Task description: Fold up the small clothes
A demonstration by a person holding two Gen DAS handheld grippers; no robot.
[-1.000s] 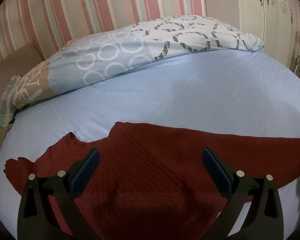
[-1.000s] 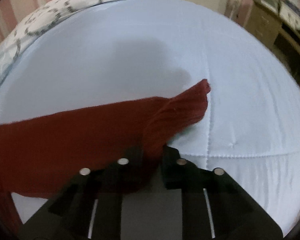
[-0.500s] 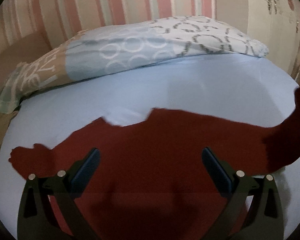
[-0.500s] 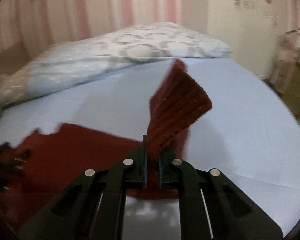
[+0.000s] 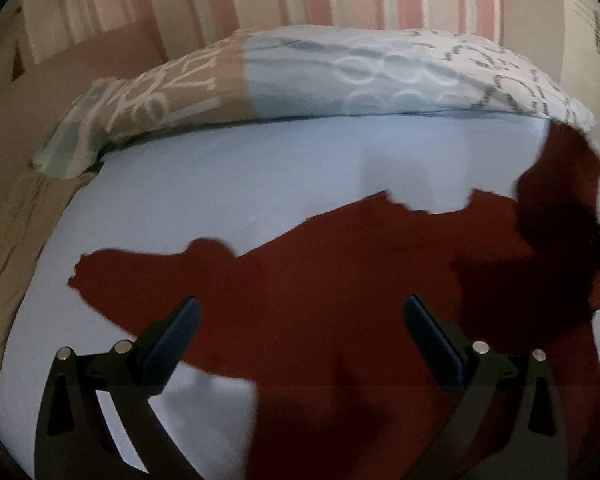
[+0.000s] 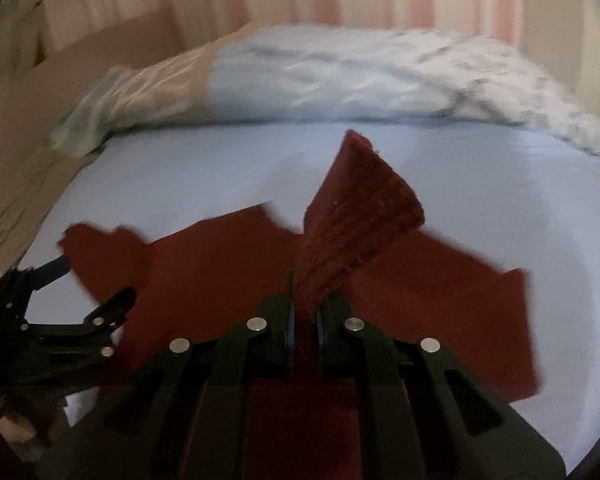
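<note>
Since the earlier frame, a sleeve (image 6: 364, 216) of the dark red knit sweater (image 5: 340, 280) has been lifted, clamped in the right tongs (image 6: 303, 312). Left tongs (image 5: 298, 336) are held apart above the sweater body, spread on the blue sheet (image 5: 260, 168). A sleeve fold appears begun.

The left gripper (image 5: 298, 332) hangs with its jaws spread wide and nothing between its blue pads (image 5: 174, 334), while the right gripper (image 6: 303, 312) is clamped on a ribbed fold of the red garment (image 6: 364, 216), raised upright.
</note>
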